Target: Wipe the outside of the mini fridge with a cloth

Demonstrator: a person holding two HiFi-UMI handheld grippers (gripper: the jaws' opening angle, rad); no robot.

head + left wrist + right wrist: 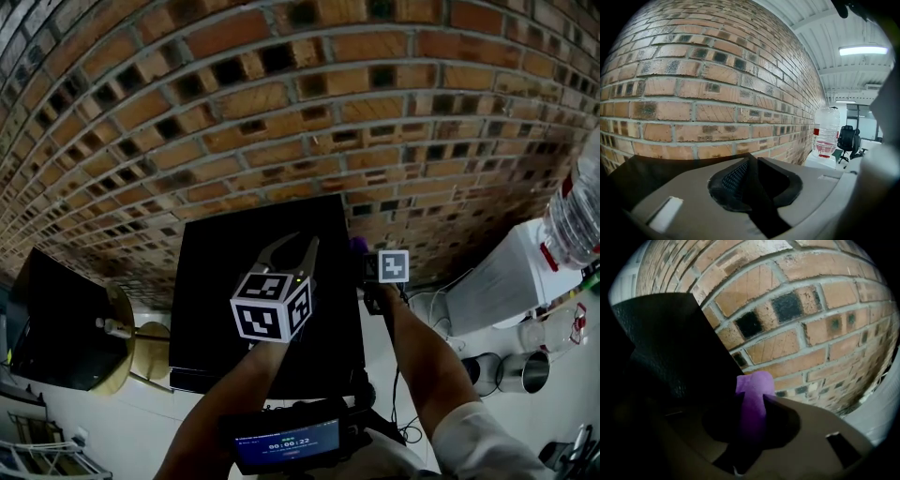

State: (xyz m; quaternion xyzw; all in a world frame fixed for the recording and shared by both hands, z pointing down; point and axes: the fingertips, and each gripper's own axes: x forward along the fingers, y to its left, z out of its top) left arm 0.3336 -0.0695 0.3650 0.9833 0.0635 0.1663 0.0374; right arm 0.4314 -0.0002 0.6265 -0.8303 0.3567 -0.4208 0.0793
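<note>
the black mini fridge (230,258) stands on the pale floor (131,427) with its back close to a brick wall (281,112), so its top, front and sides are the faces open to wiping. the right tool (759,401) is pinched on a purple cloth (753,385), with a tuft left sticking out past the tips, likely so that fabric and not plastic meets the fridge. it is held at the fridge's right edge, near the back corner, tilted downward. the right gripper view puts the tuft just beside the dark fridge edge, but i cannot tell whether it touches. this looks like the start of a stroke along the fridge's right side or top rim. the left tool (294,246) hangs over the fridge top, its jaws a little spread with nothing between them. it seems parked there to keep out of the cloth's path, or ready to steady the fridge. the top looks dark and smooth, so the cloth should slide easily, and smears would be hard to see in this light. right of the fridge stands a white dispenser (502,281) carrying a large water bottle (574,216), with metal cups (511,370) on the floor near it. left of the fridge are a dark panel (56,319) and a round gold stand (127,337). the narrow gap on the fridge's right side may crowd the arm.
</note>
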